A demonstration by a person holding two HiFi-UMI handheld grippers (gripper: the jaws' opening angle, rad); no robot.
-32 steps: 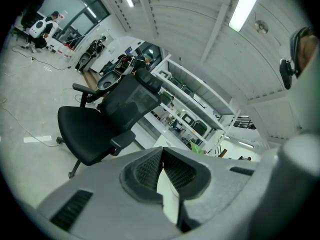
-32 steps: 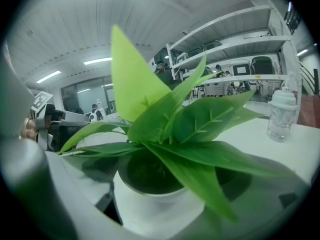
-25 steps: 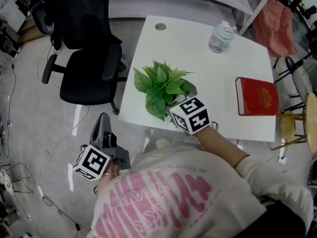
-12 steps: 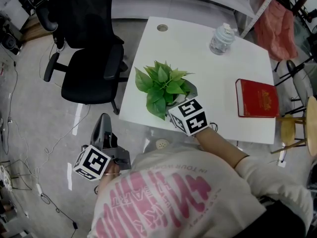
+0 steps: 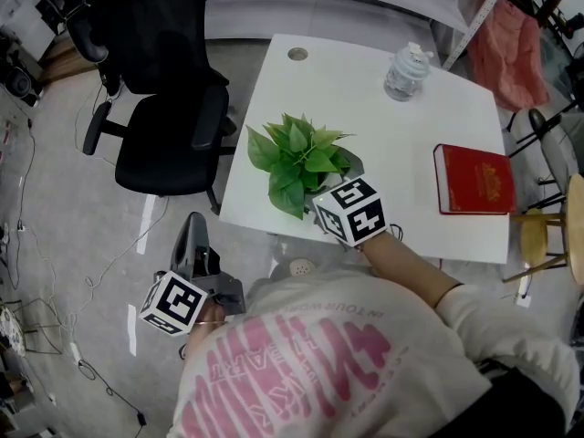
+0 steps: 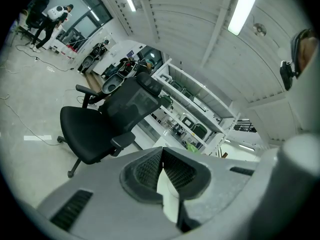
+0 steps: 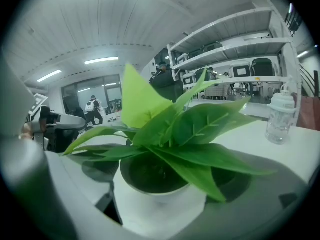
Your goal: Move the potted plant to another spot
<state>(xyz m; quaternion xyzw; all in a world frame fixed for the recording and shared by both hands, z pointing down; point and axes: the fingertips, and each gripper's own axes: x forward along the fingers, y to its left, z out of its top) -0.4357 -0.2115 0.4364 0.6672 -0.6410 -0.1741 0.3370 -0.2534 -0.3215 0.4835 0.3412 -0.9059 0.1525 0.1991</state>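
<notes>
potted plant (image 5: pixel 299 156) upright (leaves up); between right hand-held gripper (image 5: pixel 325 195) jaws

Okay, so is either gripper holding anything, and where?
Right gripper brackets the potted plant at its white pot's sides; a firm clamp cannot be told. Left gripper is shut, empty.

Little can be read. At 6 o'clock in the head view, the person's shirt (image 5: pixel 301 363) bears large pink block letters under a small dark line of print — both upside down and creased, so no word is sure. At 3 o'clock, the red book (image 5: pixel 474 179) carries a gold cover mark, too small to read. The right marker cube (image 5: pixel 349 212) by the centre and the left marker cube (image 5: pixel 173 303) at 8 o'clock bear black-and-white square codes — no letters.
</notes>
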